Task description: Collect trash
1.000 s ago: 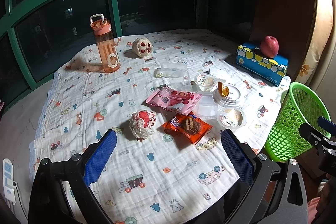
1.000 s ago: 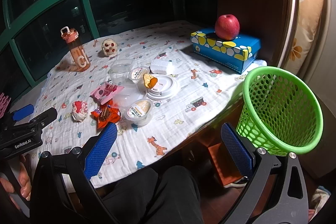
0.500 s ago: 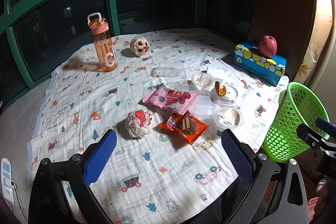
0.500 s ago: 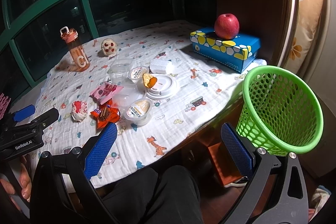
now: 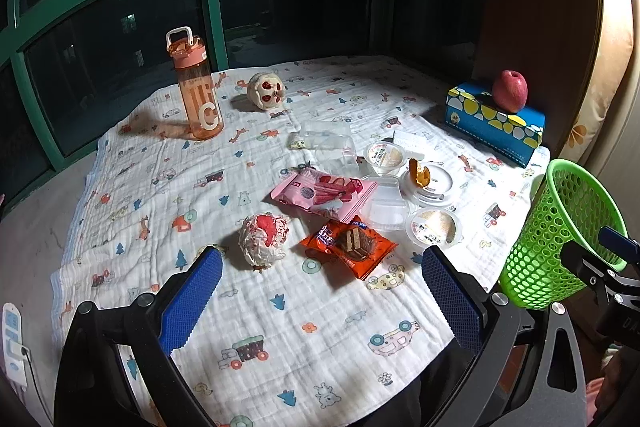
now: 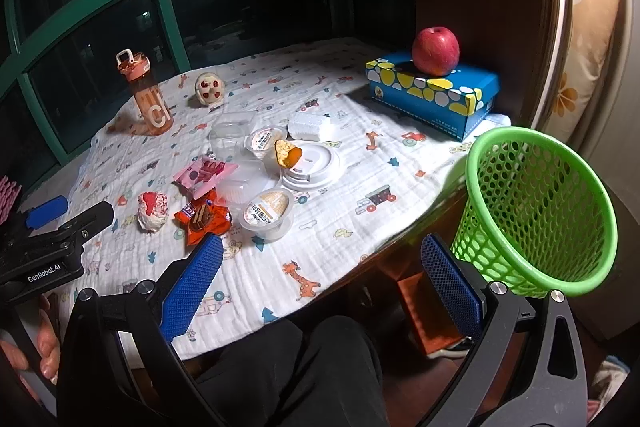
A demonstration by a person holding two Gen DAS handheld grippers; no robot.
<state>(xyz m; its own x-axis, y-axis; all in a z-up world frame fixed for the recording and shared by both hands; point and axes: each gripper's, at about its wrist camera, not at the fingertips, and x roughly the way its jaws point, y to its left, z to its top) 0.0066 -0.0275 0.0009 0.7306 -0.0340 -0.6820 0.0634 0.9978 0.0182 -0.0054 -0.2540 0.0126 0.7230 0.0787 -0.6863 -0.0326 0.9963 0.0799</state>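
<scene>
Trash lies in the middle of the cloth-covered table (image 5: 248, 307): a crumpled white-and-red wrapper (image 5: 264, 237), an orange snack wrapper (image 5: 350, 243), a pink snack packet (image 5: 324, 193), clear plastic cups and trays (image 5: 386, 207), pudding cups (image 5: 434, 227) and a white lid with an orange peel (image 5: 419, 174). A green mesh basket (image 6: 536, 211) stands off the table's right edge. My left gripper (image 5: 320, 295) is open and empty, just short of the crumpled wrapper. My right gripper (image 6: 322, 283) is open and empty over the table's front edge, beside the basket.
An orange water bottle (image 5: 196, 87) and a skull-shaped toy (image 5: 266, 91) stand at the back. A blue tissue box (image 6: 432, 95) with a red apple (image 6: 435, 51) on it sits at the far right. Dark windows ring the table. A power strip (image 5: 12, 343) lies at the left.
My left gripper has drawn back slightly, so the table items sit a little farther up in its view. The right gripper has barely moved. Both stay open.
</scene>
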